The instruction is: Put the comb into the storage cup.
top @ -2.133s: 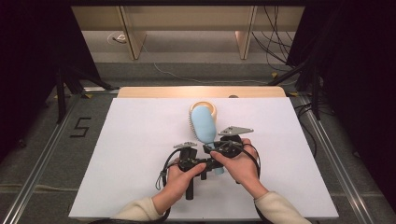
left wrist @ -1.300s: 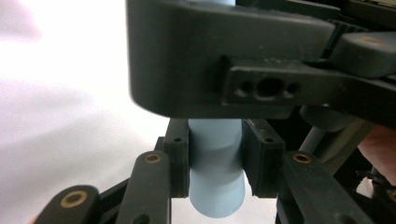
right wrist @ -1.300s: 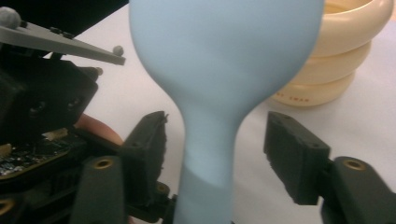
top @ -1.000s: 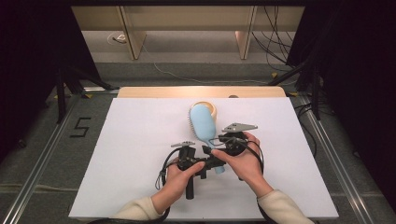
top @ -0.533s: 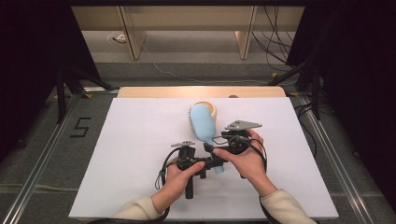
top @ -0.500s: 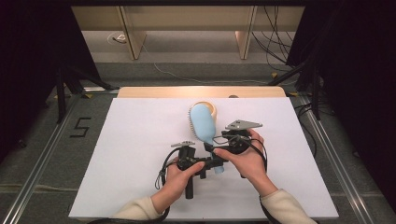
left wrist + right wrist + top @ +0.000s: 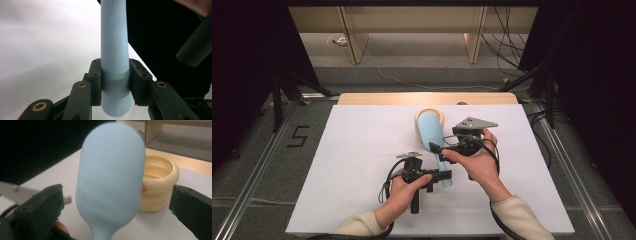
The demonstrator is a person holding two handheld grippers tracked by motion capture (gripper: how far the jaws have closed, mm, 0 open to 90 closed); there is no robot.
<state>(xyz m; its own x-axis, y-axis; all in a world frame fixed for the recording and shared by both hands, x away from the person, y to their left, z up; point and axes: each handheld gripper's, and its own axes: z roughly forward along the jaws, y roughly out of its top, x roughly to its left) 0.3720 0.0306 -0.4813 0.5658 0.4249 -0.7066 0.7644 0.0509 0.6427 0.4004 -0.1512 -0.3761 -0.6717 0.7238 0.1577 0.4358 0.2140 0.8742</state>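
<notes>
Since the first earlier frame the light-blue hairbrush (image 7: 432,137) has shifted: the right gripper (image 7: 438,149) went from low beside the left one to up by the brush head, and the brush now sits at a slightly different angle. The left gripper (image 7: 446,177) has barely moved.

Left gripper (image 7: 115,83): jaws closed on the butt end of the brush handle, pads pressed flat against both sides in the left gripper view. That end grip looks meant to anchor the brush while leaving the whole head free for the other hand.

Right gripper (image 7: 112,202): jaws spread wide, one either side of the brush head (image 7: 111,173), not touching it in the right gripper view. Probably lining up to take or steady the head, judging by the straddle.

The brush lies near the middle of the white worktop (image 7: 357,150), handle toward the person, head pointing away. Its tip overlaps a cream collapsible cup (image 7: 430,115) standing upright behind it; cannot tell if they touch. Whether the brush is lifted off the worktop is unclear.
</notes>
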